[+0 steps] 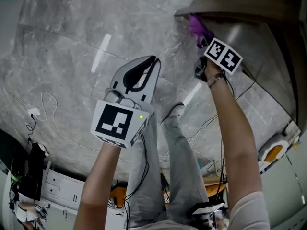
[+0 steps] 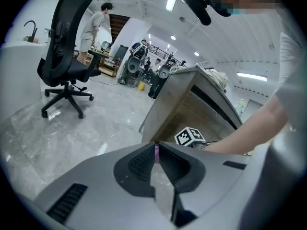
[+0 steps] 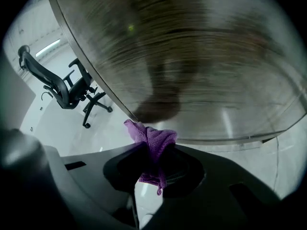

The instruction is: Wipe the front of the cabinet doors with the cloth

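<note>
Pale grey marbled floor (image 1: 72,42), glossy under the ceiling strip lights, with thin white cables (image 1: 43,109) trailing across it. A black chair (image 2: 67,56) stands out on the open floor, and a person (image 2: 98,25) stands far back by a desk. The wooden cabinet (image 2: 182,109) rises at the right.

Much is hard to read. In the right gripper view the door (image 3: 201,56) fills the upper frame as a brown smear; its grain is blurred and its top is cut off. From the head view, the right claw's (image 3: 153,150) jaws are hidden behind its marker cube and the hand.

The right claw is clamped on the purple cloth (image 3: 151,140). The cloth is bunched, and its long axis runs along the jaws. Its free end sticks out past the tips and leans left toward the door's lower corner, at or just short of the edge; contact cannot be told. A short tail hangs down between the jaws.

The left claw (image 2: 156,147) is held well apart from the cabinet, over the floor. Its jaws are together at the tips with nothing between them, pointing toward the cabinet.
</note>
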Demonstrator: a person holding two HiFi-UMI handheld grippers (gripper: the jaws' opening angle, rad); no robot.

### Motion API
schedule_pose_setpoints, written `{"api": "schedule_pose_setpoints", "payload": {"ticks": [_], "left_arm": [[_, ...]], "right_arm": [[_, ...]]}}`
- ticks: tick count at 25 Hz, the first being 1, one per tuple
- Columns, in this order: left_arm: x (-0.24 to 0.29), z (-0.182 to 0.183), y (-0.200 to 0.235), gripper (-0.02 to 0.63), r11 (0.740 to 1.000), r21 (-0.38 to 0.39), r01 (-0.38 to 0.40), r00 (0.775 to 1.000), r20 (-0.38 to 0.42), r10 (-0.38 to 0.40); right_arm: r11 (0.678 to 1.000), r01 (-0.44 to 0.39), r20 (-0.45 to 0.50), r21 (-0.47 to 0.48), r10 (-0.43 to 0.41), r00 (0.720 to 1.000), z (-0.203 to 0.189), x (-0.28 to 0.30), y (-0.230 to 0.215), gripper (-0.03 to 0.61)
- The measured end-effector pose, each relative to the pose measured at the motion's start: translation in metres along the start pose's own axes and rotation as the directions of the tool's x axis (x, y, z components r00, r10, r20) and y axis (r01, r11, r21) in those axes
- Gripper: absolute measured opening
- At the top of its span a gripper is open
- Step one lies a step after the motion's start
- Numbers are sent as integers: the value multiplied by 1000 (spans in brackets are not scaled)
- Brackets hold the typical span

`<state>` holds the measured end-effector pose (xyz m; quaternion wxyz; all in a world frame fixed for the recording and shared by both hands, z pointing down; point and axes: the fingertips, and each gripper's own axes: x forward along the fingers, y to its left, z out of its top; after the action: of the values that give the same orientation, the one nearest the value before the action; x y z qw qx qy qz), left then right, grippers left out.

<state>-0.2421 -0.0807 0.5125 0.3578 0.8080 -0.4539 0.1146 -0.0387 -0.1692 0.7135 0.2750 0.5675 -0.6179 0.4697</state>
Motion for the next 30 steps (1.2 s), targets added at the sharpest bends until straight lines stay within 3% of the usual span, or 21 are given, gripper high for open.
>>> {"api": "schedule_pose_setpoints", "payload": {"ticks": [7, 10, 16, 21, 30], "left_arm": [[8, -26, 29, 23, 999, -30, -11, 999, -31, 10], [21, -40, 12, 23, 1000, -23, 7, 999, -49, -8], [34, -56, -29, 23, 1000, 0, 17, 998, -58, -17], [50, -83, -82, 23, 1000, 1, 29, 995, -92, -29], [106, -93, -190, 23, 992, 73, 107, 988, -119, -98]], "right_arm": [[998, -9, 4, -59, 9, 1000, 19, 18, 5, 91], [997, -7, -7, -77, 6, 1000, 17, 18, -17, 91], [999, -22, 10, -25, 22, 1000, 12, 11, -54, 91], [1000, -2, -2, -12, 2, 1000, 7, -13, -117, 91], [997, 66, -16, 33, -65, 998, -10, -63, -263, 91]]}}
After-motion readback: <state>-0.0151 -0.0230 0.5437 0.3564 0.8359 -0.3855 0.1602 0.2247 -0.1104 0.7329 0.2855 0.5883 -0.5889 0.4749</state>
